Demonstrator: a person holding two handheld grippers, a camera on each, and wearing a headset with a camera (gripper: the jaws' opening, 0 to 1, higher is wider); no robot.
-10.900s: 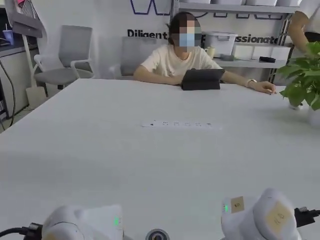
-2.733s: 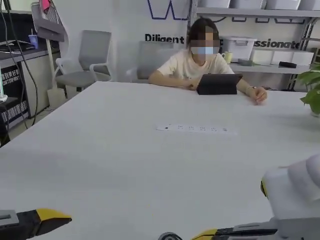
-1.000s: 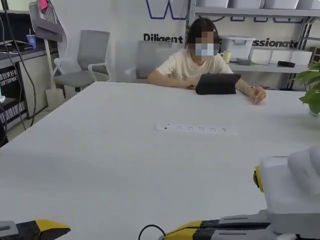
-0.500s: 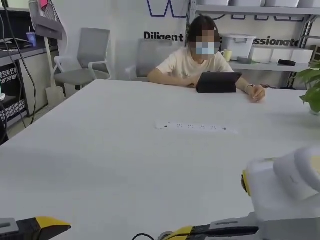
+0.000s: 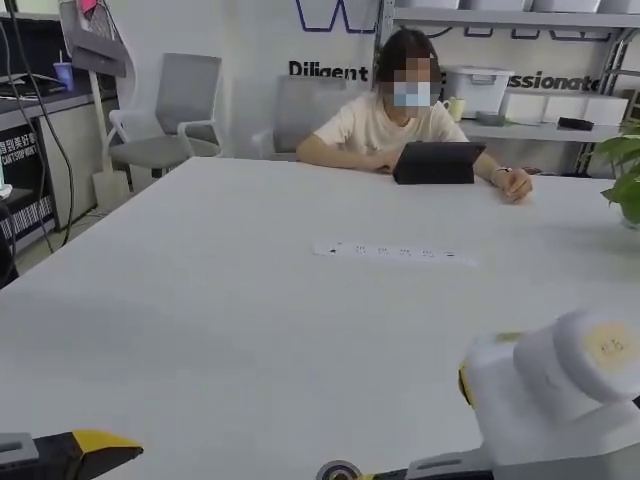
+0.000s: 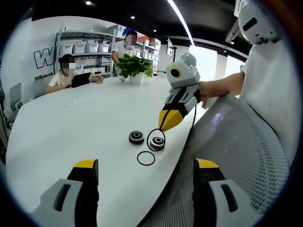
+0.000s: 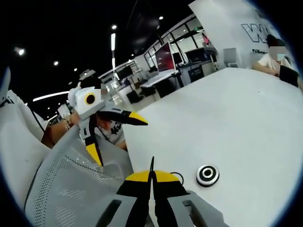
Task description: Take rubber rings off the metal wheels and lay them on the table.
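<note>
White wall (image 5: 250, 40) behind seated person (image 5: 385, 128): bold black "Diligent" (image 5: 328, 71). Further rt, past the head, "ssionate" (image 5: 553, 82), its start hidden. Above them a big dark-blue outline letter (image 5: 330, 14), lower part only, prob. "W". In left gripper view it reads "W" (image 6: 43, 58); line under it too small. Dark panel (image 5: 22, 150) far left: white print + barcode, illegible. Yellowish sticker (image 5: 608, 347) on round white knob (image 5: 585, 370), lower rt: approx. "6.5", unsure.

White table (image 5: 250, 330), grey office chair (image 5: 168, 105), shelves (image 5: 520, 17) along wall (image 5: 250, 35)
</note>
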